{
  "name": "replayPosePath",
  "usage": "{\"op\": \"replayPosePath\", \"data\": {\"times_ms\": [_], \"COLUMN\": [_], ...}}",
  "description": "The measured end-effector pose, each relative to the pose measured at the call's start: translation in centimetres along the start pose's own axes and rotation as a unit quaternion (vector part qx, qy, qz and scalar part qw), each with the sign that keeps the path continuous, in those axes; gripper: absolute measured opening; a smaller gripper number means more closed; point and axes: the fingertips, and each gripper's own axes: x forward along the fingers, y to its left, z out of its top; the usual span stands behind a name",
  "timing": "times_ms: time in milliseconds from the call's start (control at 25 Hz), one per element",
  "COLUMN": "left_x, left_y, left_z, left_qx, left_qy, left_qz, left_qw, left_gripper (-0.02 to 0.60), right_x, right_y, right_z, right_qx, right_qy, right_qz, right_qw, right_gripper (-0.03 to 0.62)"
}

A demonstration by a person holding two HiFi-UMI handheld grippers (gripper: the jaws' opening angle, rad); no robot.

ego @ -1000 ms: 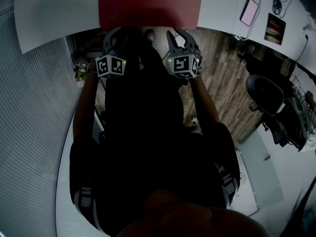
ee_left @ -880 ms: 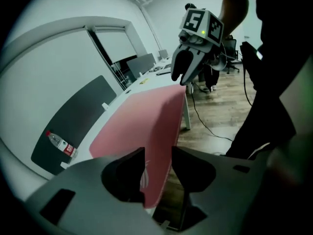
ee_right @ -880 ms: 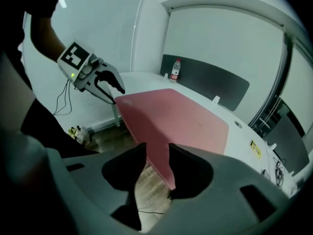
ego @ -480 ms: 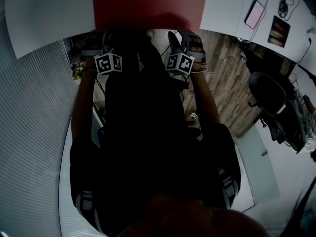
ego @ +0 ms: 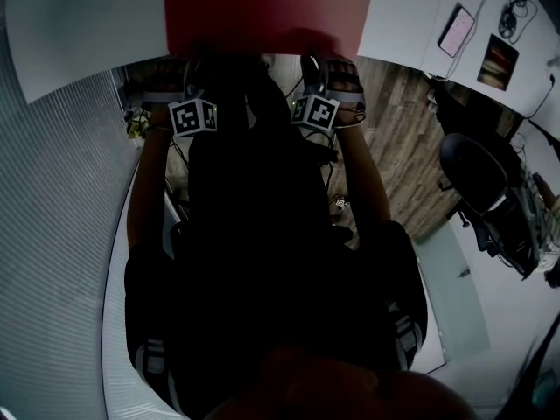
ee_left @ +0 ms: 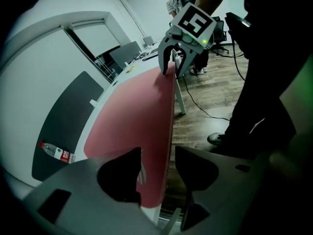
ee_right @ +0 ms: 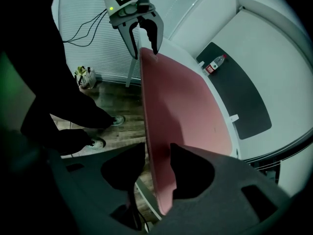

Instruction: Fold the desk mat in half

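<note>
As your left claw (ee_left: 158,151) and right claw (ee_right: 157,146), jaws just opening, straddle the desk mat (ee_left: 132,116) spread, seat its edge deeper between them, then pinch.

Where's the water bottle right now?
Left gripper view, lower left: the bottle sits at the near end of the dark pad, just left of the red mat.

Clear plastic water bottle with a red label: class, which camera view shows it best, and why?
Left gripper view: the water bottle looks largest, label plain, on the dark grey mat. The right gripper view shows it smaller; the head view misses it.
</note>
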Motion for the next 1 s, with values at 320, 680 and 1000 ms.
{"op": "replayPosePath", "data": {"times_ms": [320, 680, 1000], "left_x": [1.3, 1.0, 0.1], "left_y": [-0.5, 0.5, 1.2], "left_z": [-0.5, -0.5, 0.0], "left_qx": [0.019, 0.014, 0.016], "left_qy": [0.015, 0.010, 0.002], "left_qz": [-0.018, -0.033, -0.044], "left_qw": [0.9995, 0.9993, 0.9989], "left_gripper": [0.230, 0.183, 0.179], "right_x": [-0.3, -1.4, -2.7], "right_y": [-0.3, -1.2, -2.9], "right_z": [0.5, 0.8, 1.2], "right_qx": [0.006, 0.025, 0.052], "right_qy": [-0.012, -0.028, -0.046], "right_qz": [0.003, -0.011, 0.003], "right_qw": [1.000, 0.999, 0.998], "right_gripper": [0.092, 0.018, 0.012]}}
